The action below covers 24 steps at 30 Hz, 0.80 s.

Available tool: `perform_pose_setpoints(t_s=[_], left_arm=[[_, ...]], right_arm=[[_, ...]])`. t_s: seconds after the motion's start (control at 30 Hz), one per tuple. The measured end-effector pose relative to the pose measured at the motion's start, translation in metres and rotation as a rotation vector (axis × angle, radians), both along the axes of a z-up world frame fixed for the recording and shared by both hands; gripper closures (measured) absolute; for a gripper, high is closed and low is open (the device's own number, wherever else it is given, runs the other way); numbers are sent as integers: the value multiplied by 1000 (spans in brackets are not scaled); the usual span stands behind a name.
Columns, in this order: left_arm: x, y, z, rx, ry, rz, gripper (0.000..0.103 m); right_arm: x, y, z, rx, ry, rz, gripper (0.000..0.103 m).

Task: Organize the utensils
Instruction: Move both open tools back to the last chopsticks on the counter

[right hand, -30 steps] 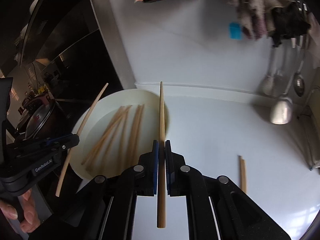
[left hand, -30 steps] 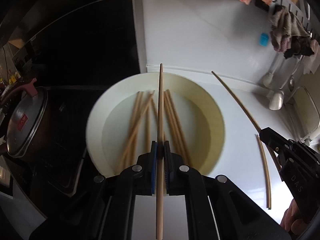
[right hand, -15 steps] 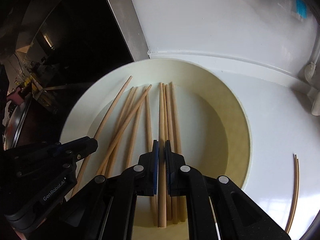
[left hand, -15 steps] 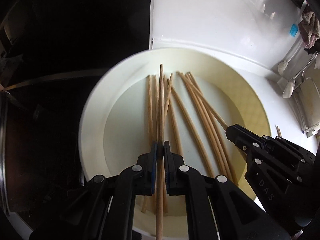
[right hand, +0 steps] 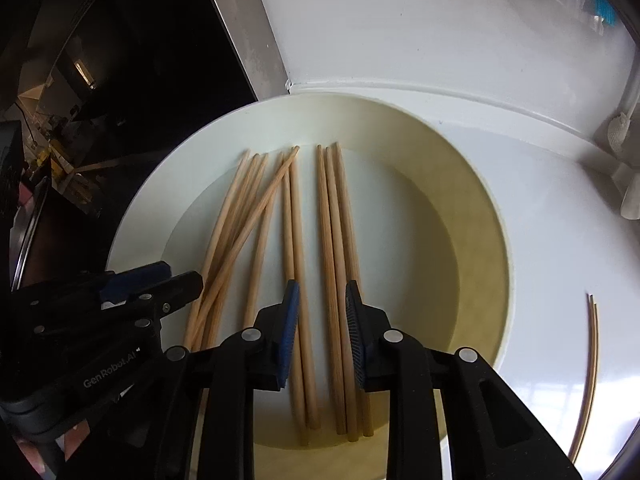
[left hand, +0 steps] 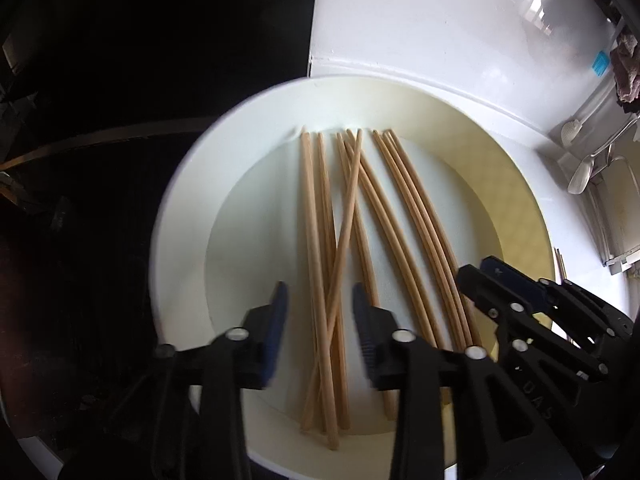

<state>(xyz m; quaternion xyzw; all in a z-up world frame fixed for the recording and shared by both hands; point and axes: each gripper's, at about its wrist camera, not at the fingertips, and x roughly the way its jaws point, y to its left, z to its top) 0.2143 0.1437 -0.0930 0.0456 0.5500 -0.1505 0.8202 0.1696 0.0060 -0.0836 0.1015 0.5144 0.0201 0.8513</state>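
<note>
Slender round wooden chopsticks [left hand: 384, 216] lie loose in a smooth cream bowl [left hand: 180, 216] (glossy rim); both grippers' jaws are opening, gripping nothing.

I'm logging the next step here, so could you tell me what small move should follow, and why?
Probably lift both grippers clear of the plate. The left gripper and right gripper are opening, and the chopsticks between them lie loose on the plate. Two more chopsticks wait on the counter.

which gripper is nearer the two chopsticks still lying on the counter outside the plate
Right. The right gripper, jaws opening over the plate, sits on the side toward the stray chopsticks. The left gripper, also opening, is farther across the plate.
</note>
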Motion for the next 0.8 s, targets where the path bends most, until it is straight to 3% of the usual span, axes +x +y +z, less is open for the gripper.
perform_pose_setpoints(t_s=[0.17,0.33,0.8], left_arm=[[-14,4,22,32,-113,3,24],[-31,-5,32,43,-171,-14,20],[-104,-84,60,4,-184,-109,15]], right_arm=[[-22,-13,21,-19,-51,-37,76],[-55,-33,37,-31,-93,-91,64],[-147,-123,48,-38,-109,-210,56]])
